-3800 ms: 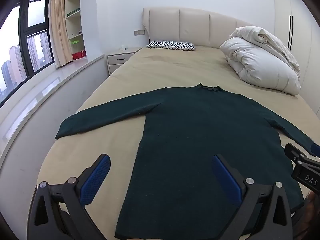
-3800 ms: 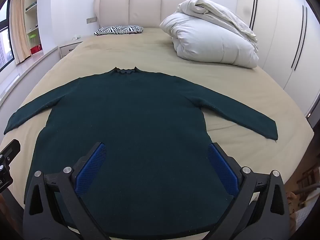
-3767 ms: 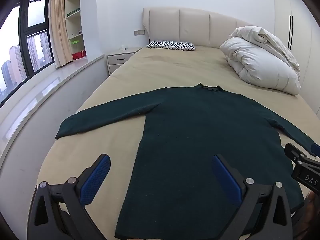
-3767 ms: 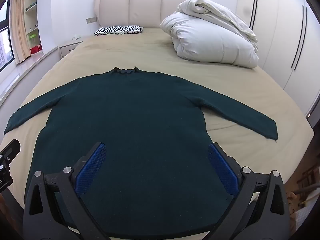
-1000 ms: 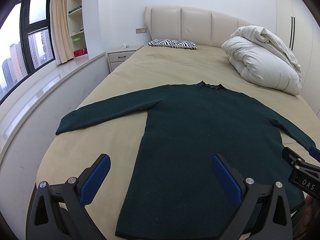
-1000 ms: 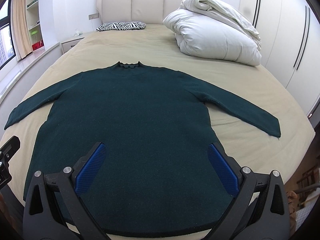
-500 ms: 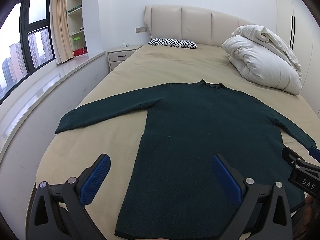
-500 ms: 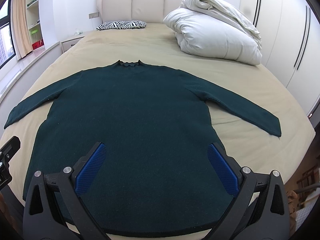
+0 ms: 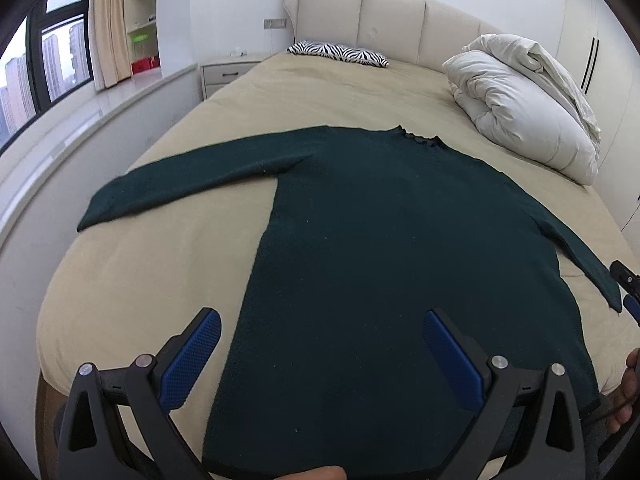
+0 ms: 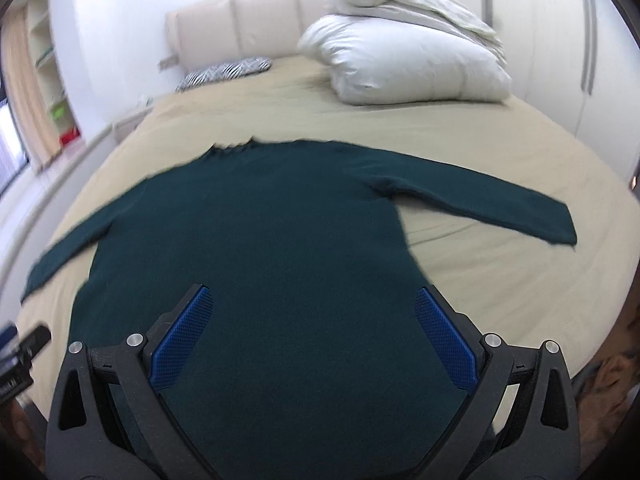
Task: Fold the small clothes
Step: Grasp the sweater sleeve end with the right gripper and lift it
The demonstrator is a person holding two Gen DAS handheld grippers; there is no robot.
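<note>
A dark green long-sleeved sweater [image 9: 380, 240] lies flat on the beige bed [image 9: 168, 272], collar toward the headboard and both sleeves spread out. It also shows in the right wrist view [image 10: 280, 248]. My left gripper [image 9: 320, 344] is open and empty, hovering above the sweater's hem near its left side edge. My right gripper [image 10: 312, 320] is open and empty, above the hem over the sweater's right half. The right gripper's tip shows at the right edge of the left wrist view.
A rolled white duvet [image 9: 520, 112] lies at the bed's far right. A zebra-print pillow [image 9: 340, 53] lies by the padded headboard [image 9: 380, 20]. A nightstand [image 9: 228, 72], window ledge [image 9: 60, 128] and shelves are on the left. Wardrobe doors [image 10: 592, 40] stand on the right.
Both grippers have moved forward and tilted down over the sweater's hem. The right wrist view has swung and is blurred by motion. The sweater has not moved.
</note>
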